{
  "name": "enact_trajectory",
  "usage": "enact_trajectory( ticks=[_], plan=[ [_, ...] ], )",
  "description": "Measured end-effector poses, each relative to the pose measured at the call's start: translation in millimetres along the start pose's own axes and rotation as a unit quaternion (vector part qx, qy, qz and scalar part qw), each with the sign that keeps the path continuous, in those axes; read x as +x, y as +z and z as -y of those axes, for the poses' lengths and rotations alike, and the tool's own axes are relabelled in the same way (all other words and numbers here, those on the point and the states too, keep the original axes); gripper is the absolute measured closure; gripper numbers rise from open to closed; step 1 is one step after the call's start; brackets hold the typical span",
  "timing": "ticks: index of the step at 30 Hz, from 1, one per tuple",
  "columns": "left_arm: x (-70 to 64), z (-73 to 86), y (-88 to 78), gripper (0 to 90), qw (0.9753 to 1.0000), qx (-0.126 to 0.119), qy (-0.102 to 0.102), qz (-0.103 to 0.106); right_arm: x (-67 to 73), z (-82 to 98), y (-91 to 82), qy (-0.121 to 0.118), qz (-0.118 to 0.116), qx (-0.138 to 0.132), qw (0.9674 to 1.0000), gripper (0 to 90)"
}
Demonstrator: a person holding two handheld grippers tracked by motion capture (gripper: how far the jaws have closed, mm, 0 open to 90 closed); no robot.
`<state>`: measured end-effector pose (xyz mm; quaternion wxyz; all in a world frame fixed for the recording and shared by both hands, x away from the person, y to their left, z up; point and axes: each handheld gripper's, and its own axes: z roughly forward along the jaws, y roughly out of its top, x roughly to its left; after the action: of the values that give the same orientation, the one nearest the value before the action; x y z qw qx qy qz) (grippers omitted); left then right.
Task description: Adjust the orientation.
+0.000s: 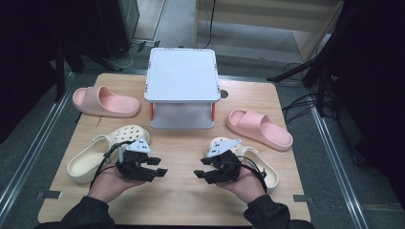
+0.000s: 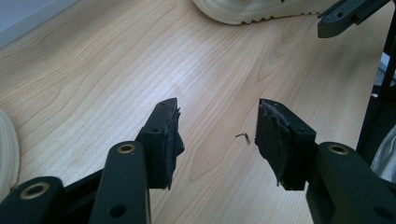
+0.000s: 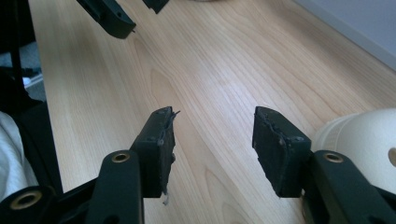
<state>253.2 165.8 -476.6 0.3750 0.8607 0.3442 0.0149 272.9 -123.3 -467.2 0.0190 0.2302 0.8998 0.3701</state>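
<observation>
Two pairs of shoes lie on the wooden table (image 1: 181, 191). One pink slide (image 1: 105, 101) is at the back left, the other pink slide (image 1: 259, 129) at the right. A cream clog (image 1: 107, 150) lies just left of my left gripper (image 1: 160, 166), which is open over bare wood with nothing between its jaws (image 2: 218, 109). The second cream clog (image 1: 260, 167) sits under and beside my right hand. My right gripper (image 1: 199, 168) is open too and holds nothing (image 3: 215, 116). That clog's rounded toe (image 3: 364, 140) is just beyond the right jaw. The two grippers face each other.
A white two-level stand (image 1: 181, 76) occupies the back middle of the table, with an open lower shelf (image 1: 181, 117). Bare wood lies between the grippers and the stand. Dark equipment legs and cables (image 1: 305, 102) surround the table on the floor.
</observation>
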Motion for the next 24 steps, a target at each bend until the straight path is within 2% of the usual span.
enact_trajectory(
  ticks=[6,9,10,12,15,16,18,20,21,23,24],
  plan=[
    [0.5,-3.1,2.1,50.9,1.0,0.008,0.005,0.003,3.5,2.1,-0.1,-0.028,0.018,-0.005,0.9994,48.6],
    [2.0,-5.3,2.2,47.7,0.9999,0.011,0.004,-0.001,3.5,6.5,-1.0,-0.035,0.018,-0.006,0.9992,48.7],
    [2.6,-5.3,2.2,47.7,0.9999,0.014,0.006,0.001,3.4,7.7,-1.2,-0.033,0.019,-0.004,0.9993,48.7],
    [2.2,-5.3,2.4,47.5,0.9998,0.017,0.007,0.001,2.3,7.2,-3.1,-0.005,0.013,-0.009,0.9999,48.6],
    [2.8,-6.0,1.1,47.4,0.9998,0.017,0.008,0.007,1.9,6.5,-6.5,0.016,0.007,-0.024,0.9996,45.6],
    [3.1,-6.5,0.4,47.4,0.9998,0.016,0.008,0.006,1.9,6.5,-6.5,0.016,0.007,-0.024,0.9996,45.6],
    [2.9,-7.7,-6.2,47.2,0.9996,0.014,0.026,-0.001,5.1,8.3,-10.3,0.011,0.007,-0.031,0.9994,45.9],
    [3.0,-8.0,-9.3,47.4,0.9996,0.011,0.027,-0.001,7.2,9.4,-11.8,0.008,0.008,-0.03,0.9995,47.1],
    [4.6,-7.8,-14.7,48.0,0.9998,0.004,0.021,-0.002,9.7,11.0,-14.1,0.004,0.009,-0.028,0.9996,47.4],
    [5.9,-7.1,-16.3,48.5,0.9999,0.006,0.015,0.0,9.6,11.1,-15.9,0.006,0.005,-0.03,0.9995,47.0],
    [7.7,-4.9,-17.8,48.6,0.9999,0.01,0.006,-0.002,8.7,10.3,-16.5,0.008,0.003,-0.035,0.9994,45.5]
  ],
)
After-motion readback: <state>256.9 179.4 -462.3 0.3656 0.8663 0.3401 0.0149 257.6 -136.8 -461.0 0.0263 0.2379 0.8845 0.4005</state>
